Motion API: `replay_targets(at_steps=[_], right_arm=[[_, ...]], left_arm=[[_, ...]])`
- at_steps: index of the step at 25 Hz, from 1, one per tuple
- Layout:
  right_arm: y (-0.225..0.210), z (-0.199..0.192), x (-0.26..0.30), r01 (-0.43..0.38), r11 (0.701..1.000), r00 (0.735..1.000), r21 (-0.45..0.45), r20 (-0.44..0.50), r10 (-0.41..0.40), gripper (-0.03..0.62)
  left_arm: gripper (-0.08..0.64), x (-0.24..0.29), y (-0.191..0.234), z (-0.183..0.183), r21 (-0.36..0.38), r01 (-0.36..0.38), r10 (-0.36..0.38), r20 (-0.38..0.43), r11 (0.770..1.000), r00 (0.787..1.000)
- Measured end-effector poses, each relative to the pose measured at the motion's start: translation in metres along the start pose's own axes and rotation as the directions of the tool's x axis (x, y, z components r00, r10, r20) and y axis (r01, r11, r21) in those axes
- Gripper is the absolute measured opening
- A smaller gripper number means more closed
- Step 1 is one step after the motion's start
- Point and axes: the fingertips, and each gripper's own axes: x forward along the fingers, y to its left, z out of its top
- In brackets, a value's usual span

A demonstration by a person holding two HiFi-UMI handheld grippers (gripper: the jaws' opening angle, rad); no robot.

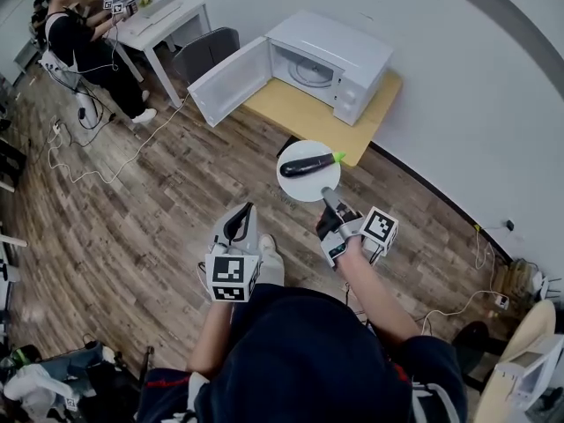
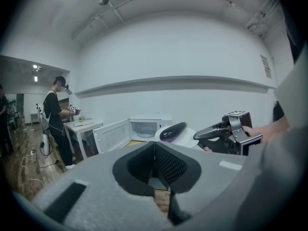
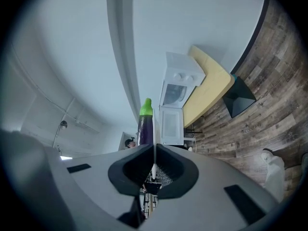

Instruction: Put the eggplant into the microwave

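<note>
A dark purple eggplant (image 1: 307, 166) with a green stem lies on a round white plate (image 1: 302, 186). My right gripper (image 1: 328, 196) is shut on the plate's near rim and holds it in the air, short of the table. In the right gripper view the eggplant (image 3: 146, 127) rises above the closed jaws and the plate (image 3: 153, 170) shows edge-on between them. The white microwave (image 1: 333, 53) stands on a yellow table (image 1: 300, 113) with its door (image 1: 229, 82) swung open to the left. My left gripper (image 1: 239, 221) is shut on nothing, lower left of the plate, and faces the eggplant (image 2: 173, 130).
A person (image 1: 81, 38) stands at a white desk (image 1: 160, 16) at the far left, with a grey chair (image 1: 208, 48) beside it. Cables (image 1: 84, 161) trail over the wooden floor. The white wall runs close behind the microwave.
</note>
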Motion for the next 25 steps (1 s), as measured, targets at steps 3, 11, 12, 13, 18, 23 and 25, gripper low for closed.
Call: replay_targets(at_steps=[3, 11, 12, 13, 18, 23, 25], right_arm=[[0.004, 0.009, 0.026, 0.008, 1.0, 1.0, 0.002, 0.001, -0.008, 0.023], [0.016, 0.025, 0.095, 0.017, 1.0, 1.0, 0.013, 0.01, -0.017, 0.023], [0.018, 0.026, 0.103, 0.018, 1.0, 1.0, 0.011, 0.01, -0.018, 0.023], [0.018, 0.027, 0.11, 0.02, 1.0, 1.0, 0.009, 0.01, -0.02, 0.023], [0.016, 0.037, 0.147, 0.038, 0.999, 0.999, 0.01, 0.019, -0.039, 0.024], [0.014, 0.044, 0.183, 0.049, 0.999, 0.998, 0.01, 0.025, -0.049, 0.023], [0.012, 0.047, 0.195, 0.056, 0.998, 0.998, 0.014, 0.033, -0.056, 0.023]], left_arm=[[0.017, 0.021, 0.02, 0.008, 0.001, 0.007, -0.007, -0.004, 1.0, 1.0], [0.017, 0.067, 0.079, 0.023, -0.014, 0.01, -0.01, -0.019, 1.0, 1.0], [0.017, 0.072, 0.086, 0.025, -0.017, 0.011, -0.011, -0.018, 1.0, 1.0], [0.017, 0.077, 0.093, 0.026, -0.019, 0.013, -0.013, -0.019, 1.0, 1.0], [0.017, 0.104, 0.12, 0.031, -0.012, 0.03, -0.03, -0.024, 0.999, 0.999], [0.017, 0.131, 0.15, 0.033, -0.014, 0.043, -0.043, -0.03, 0.999, 0.999], [0.017, 0.142, 0.16, 0.034, -0.013, 0.053, -0.053, -0.034, 0.999, 0.998]])
